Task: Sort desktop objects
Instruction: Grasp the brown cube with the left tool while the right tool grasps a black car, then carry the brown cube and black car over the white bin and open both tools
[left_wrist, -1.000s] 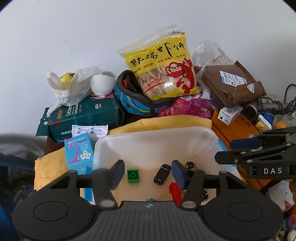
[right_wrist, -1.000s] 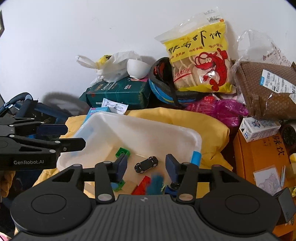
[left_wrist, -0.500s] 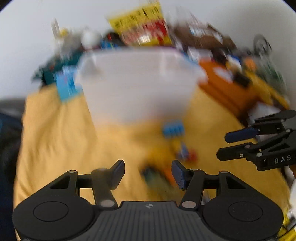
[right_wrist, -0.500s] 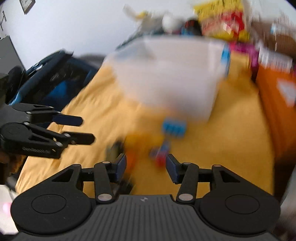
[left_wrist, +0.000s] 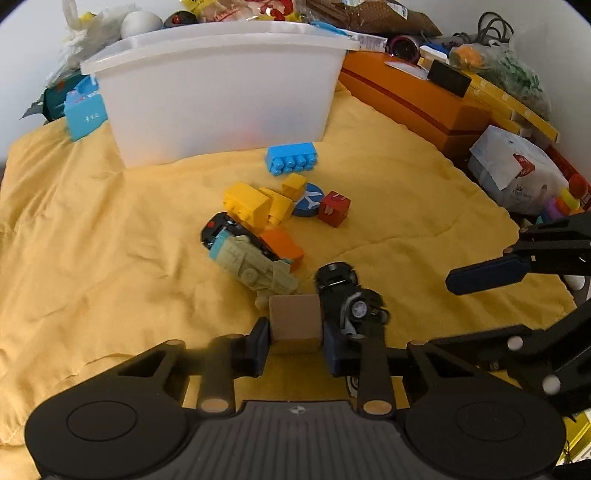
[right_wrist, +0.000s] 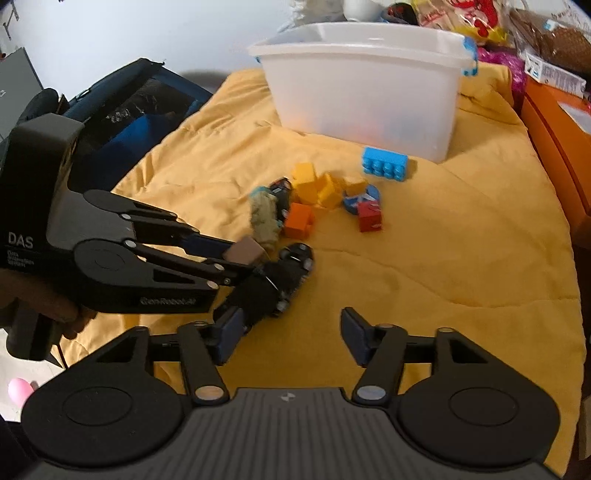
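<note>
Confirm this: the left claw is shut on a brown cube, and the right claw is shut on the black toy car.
Half right. The left claw grips the brown cube, but the right wrist view shows the right claw open and empty; the black toy car lies on the yellow cloth.

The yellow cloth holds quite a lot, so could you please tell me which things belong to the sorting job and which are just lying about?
Job: brown cube held in left gripper, black car, tan truck, yellow blocks, blue brick, red cube, white bin.

Lying about: orange boxes, snack bag, wipes pack.
</note>
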